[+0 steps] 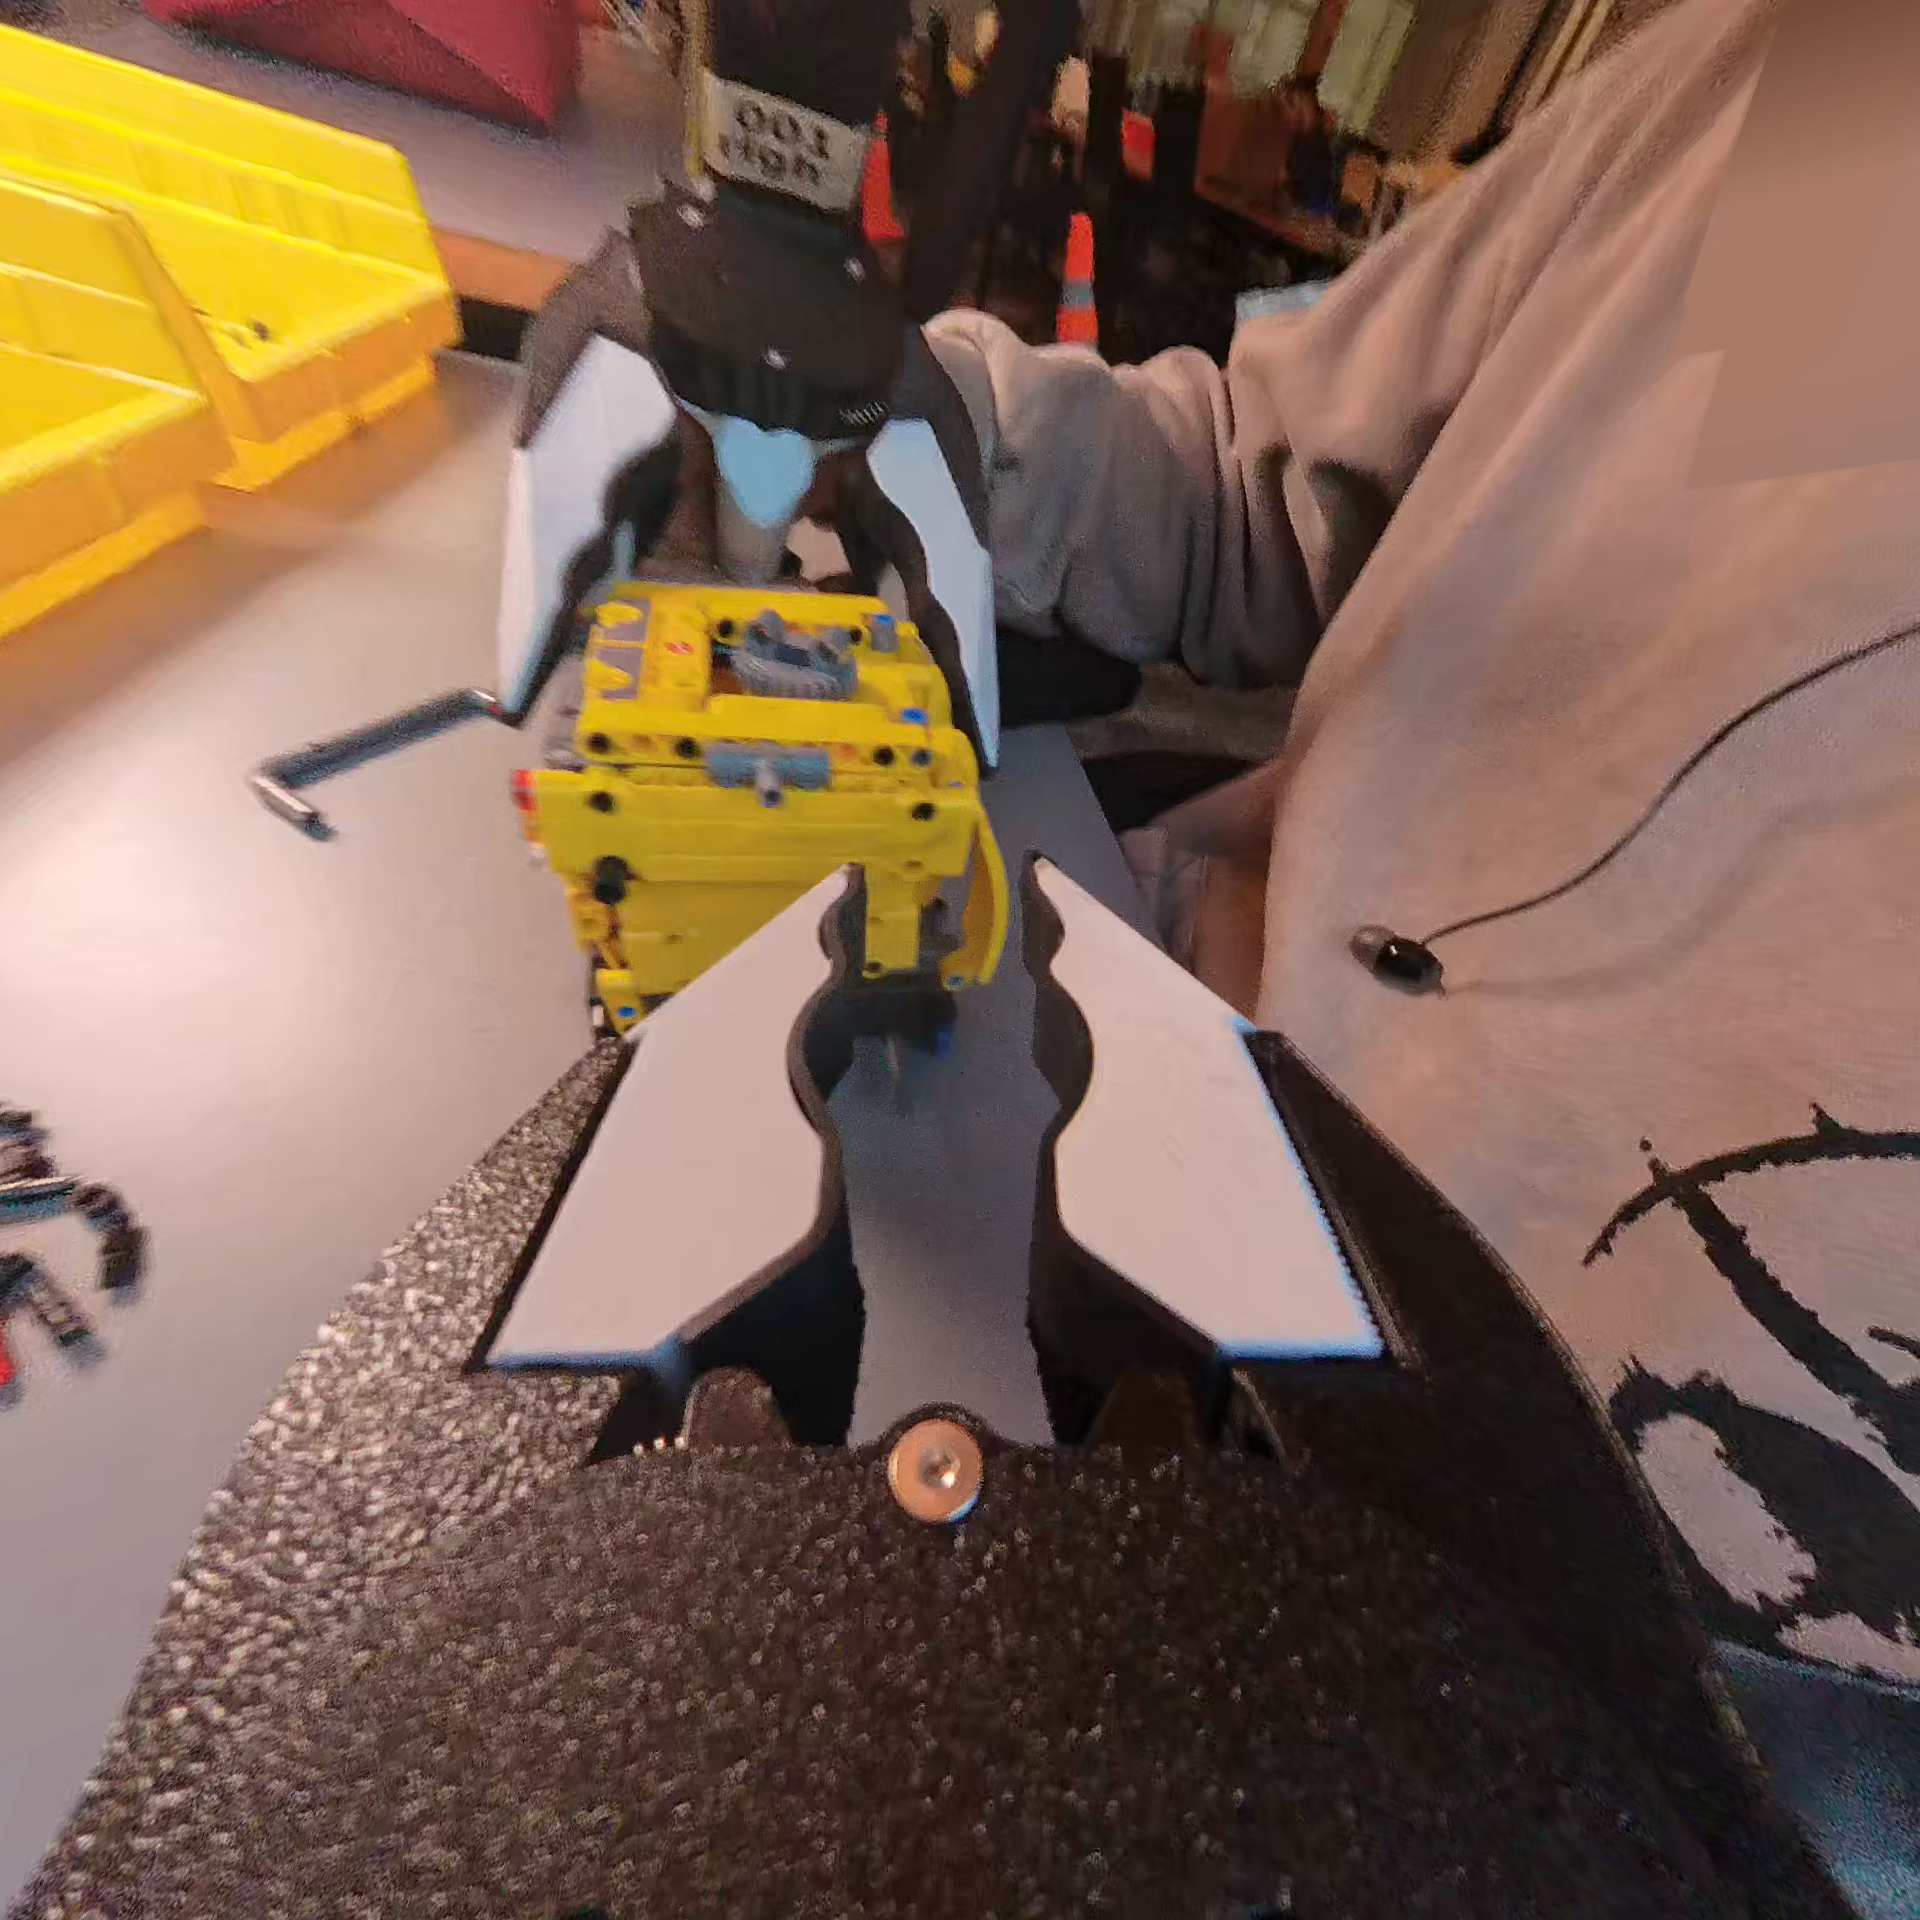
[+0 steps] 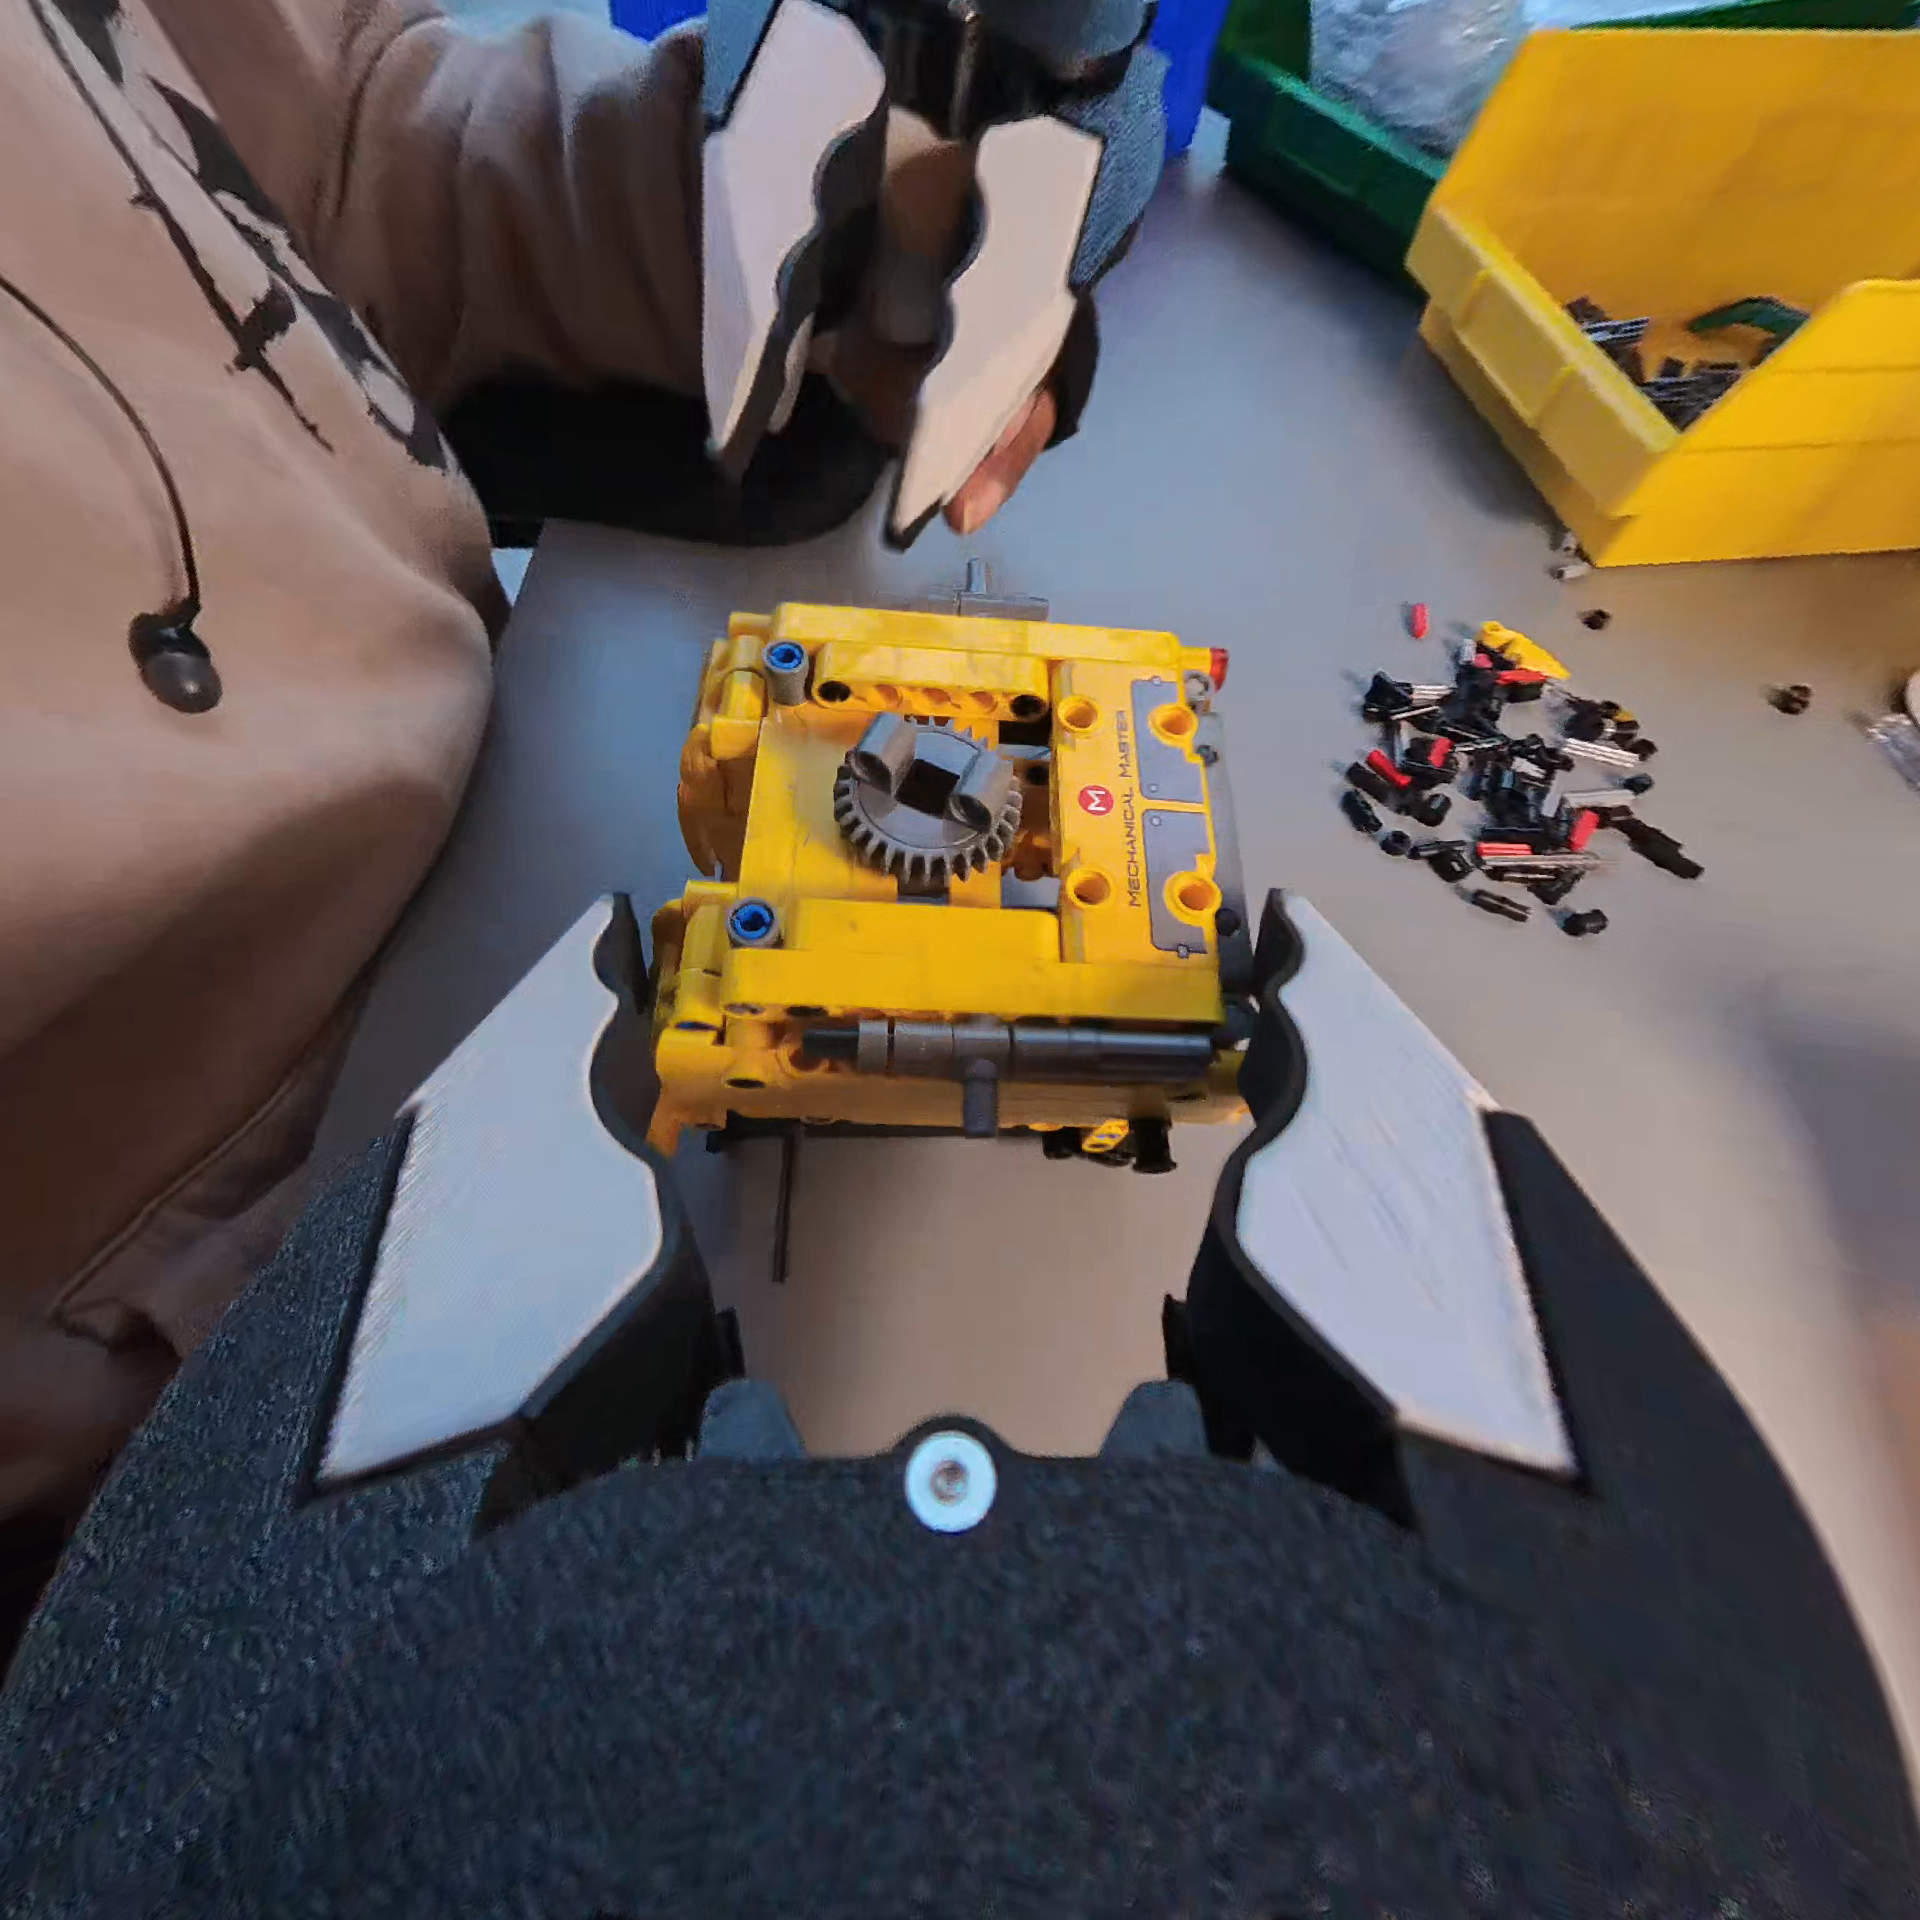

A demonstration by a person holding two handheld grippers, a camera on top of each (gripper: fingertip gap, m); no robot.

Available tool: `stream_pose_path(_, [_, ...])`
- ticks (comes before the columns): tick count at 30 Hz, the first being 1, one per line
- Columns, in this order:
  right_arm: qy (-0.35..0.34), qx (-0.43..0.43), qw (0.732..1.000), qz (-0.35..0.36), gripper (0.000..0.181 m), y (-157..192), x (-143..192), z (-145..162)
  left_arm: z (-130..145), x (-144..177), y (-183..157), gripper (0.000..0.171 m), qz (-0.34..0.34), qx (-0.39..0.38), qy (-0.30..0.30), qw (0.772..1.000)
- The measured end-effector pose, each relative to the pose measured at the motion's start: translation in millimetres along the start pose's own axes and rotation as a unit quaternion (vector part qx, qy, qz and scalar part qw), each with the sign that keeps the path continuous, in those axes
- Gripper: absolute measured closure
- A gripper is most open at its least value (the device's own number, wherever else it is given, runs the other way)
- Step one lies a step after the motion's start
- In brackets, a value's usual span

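Closest to the right wrist camera, the right gripper [image 2: 945, 925] has its fingers spread wide. One finger stands at each side of the yellow brick-built block [image 2: 914, 966], touching it or just beside it. I cannot tell whether they actually clamp it. The block sits on the grey table [image 2: 1351, 1091], with a grey gear [image 2: 925, 800] seated in its top face and a dark axle along its near edge.

At 12 o'clock beyond the block, the left gripper [image 1: 940, 873] hangs just off its far side. Its fingers are parted only narrowly and hold nothing, with the tips close to a curved yellow panel.

The block looks largely built. A scatter of small black, red and grey pieces [image 2: 1507, 790] lies loose at 2 o'clock, well apart from it. A yellow bin [image 2: 1714, 312] with more parts stands at 1 o'clock. In the left wrist view a bent black rod [image 1: 384, 727] lies on the table at 10 o'clock, near the block. The person's beige sweatshirt [image 1: 1455, 520] fills 3 o'clock.
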State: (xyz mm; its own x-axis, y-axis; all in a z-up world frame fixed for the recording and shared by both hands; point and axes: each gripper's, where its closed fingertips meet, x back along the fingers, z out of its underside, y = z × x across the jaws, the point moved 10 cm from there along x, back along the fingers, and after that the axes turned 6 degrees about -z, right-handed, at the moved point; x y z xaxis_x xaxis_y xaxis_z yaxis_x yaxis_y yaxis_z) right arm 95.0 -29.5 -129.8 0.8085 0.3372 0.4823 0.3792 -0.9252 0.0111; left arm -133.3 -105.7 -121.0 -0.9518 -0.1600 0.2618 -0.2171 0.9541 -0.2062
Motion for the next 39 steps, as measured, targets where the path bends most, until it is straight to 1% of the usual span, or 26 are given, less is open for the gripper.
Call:
stream_pose_path(1, [0.007, 0.003, 1.000, -0.013, 0.068, -3.7, -1.0, -2.1, -2.2, 4.1, 6.2, 0.137, -0.034, 0.008, -0.026, 0.999])
stream_pose_path(2, [0.008, 0.002, 1.000, -0.025, 0.068, -7.0, -2.7, -4.3, -3.4, 5.3, 12.3, 0.123, -0.073, 0.011, -0.052, 0.996])
stream_pose_path(3, [0.000, -0.003, 0.999, -0.038, 0.070, -10.3, -5.2, -7.2, -3.9, 3.1, 16.8, 0.093, -0.108, 0.009, -0.071, 0.992])
stream_pose_path(4, [-0.008, -0.003, 0.999, -0.049, 0.070, -13.1, -9.0, -9.8, -3.7, -1.4, 18.6, 0.069, -0.127, 0.006, -0.075, 0.989])
stream_pose_path(6, [-0.007, 0.005, 0.998, -0.057, 0.070, -17.4, -20.4, -13.6, -2.9, -13.9, 17.8, 0.059, -0.109, 0.012, -0.048, 0.993])
stream_pose_path(7, [-0.009, 0.007, 0.998, -0.061, 0.070, -18.9, -25.5, -16.0, -2.3, -19.5, 17.4, 0.062, -0.097, 0.015, -0.034, 0.995])
stream_pose_path(8, [-0.010, 0.008, 0.998, -0.055, 0.069, -20.9, -28.7, -17.9, -1.4, -23.7, 17.6, 0.068, -0.097, 0.015, -0.020, 0.995])
stream_pose_path(9, [-0.010, 0.006, 0.999, -0.044, 0.066, -23.3, -28.9, -19.0, -0.6, -25.9, 18.6, 0.069, -0.111, 0.010, -0.007, 0.994])
stream_pose_path(10, [-0.017, 0.003, 0.999, -0.037, 0.066, -24.4, -25.6, -19.2, -0.6, -26.0, 18.9, 0.073, -0.125, 0.003, 0.001, 0.992])
stream_pose_path(11, [-0.037, -0.009, 0.999, -0.030, 0.071, -25.0, -18.8, -19.7, -0.9, -26.1, 18.0, 0.073, -0.131, 0.005, 0.008, 0.991])
stream_pose_path(13, [-0.091, -0.043, 0.994, -0.043, 0.079, -21.1, 1.2, -21.9, -0.8, -26.6, 15.4, 0.073, -0.145, 0.007, 0.011, 0.989])
stream_pose_path(15, [-0.106, -0.054, 0.993, -0.026, 0.100, -14.4, 18.0, -21.5, 0.1, -26.8, 12.8, 0.073, -0.158, 0.009, 0.007, 0.987])
stream_pose_path(18, [-0.103, -0.082, 0.991, 0.038, 0.137, -8.4, 28.9, -14.1, 0.3, -28.1, 9.3, 0.073, -0.181, 0.014, 0.005, 0.983])
stream_pose_path(21, [-0.110, -0.133, 0.983, 0.071, 0.154, -3.5, 28.7, -4.3, -1.2, -30.2, 6.3, 0.073, -0.204, 0.022, 0.006, 0.979])
stream_pose_path(24, [-0.147, -0.191, 0.968, 0.066, 0.162, 4.1, 24.0, -2.9, -3.2, -33.2, 1.5, 0.073, -0.240, 0.022, 0.011, 0.971])
stream_pose_path(25, [-0.152, -0.221, 0.960, 0.082, 0.163, 3.5, 22.3, -1.5, -3.4, -34.3, -0.2, 0.073, -0.250, 0.023, 0.010, 0.968])
stream_pose_path(26, [-0.159, -0.250, 0.951, 0.094, 0.163, 2.2, 21.2, 0.3, -3.2, -35.5, -2.0, 0.073, -0.258, 0.023, 0.006, 0.966])
stream_pose_path(28, [-0.208, -0.304, 0.925, 0.089, 0.163, 0.1, 22.5, 1.5, -2.2, -36.9, -4.4, 0.073, -0.268, 0.020, -0.004, 0.963])
stream_pose_path(29, [-0.221, -0.334, 0.912, 0.087, 0.163, -2.1, 22.7, 3.4, -1.8, -37.2, -5.0, 0.073, -0.271, 0.021, -0.006, 0.962])
stream_pose_path(32, [-0.218, -0.385, 0.894, 0.066, 0.164, -4.7, 19.0, 9.4, -1.1, -37.2, -6.8, 0.073, -0.275, 0.020, -0.010, 0.961])
stream_pose_path(34, [-0.217, -0.416, 0.882, 0.040, 0.166, -5.1, 16.1, 11.0, -1.1, -37.3, -7.8, 0.073, -0.278, 0.018, -0.011, 0.960])
stream_pose_path(37, [-0.225, -0.449, 0.865, 0.017, 0.170, -7.1, 14.8, 12.6, -3.9, -38.8, -9.9, 0.072, -0.285, 0.004, -0.003, 0.959])
stream_pose_path(39, [-0.221, -0.464, 0.858, 0.005, 0.171, -9.1, 14.8, 12.7, -7.3, -44.7, -11.5, 0.059, -0.285, -0.002, 0.019, 0.958])
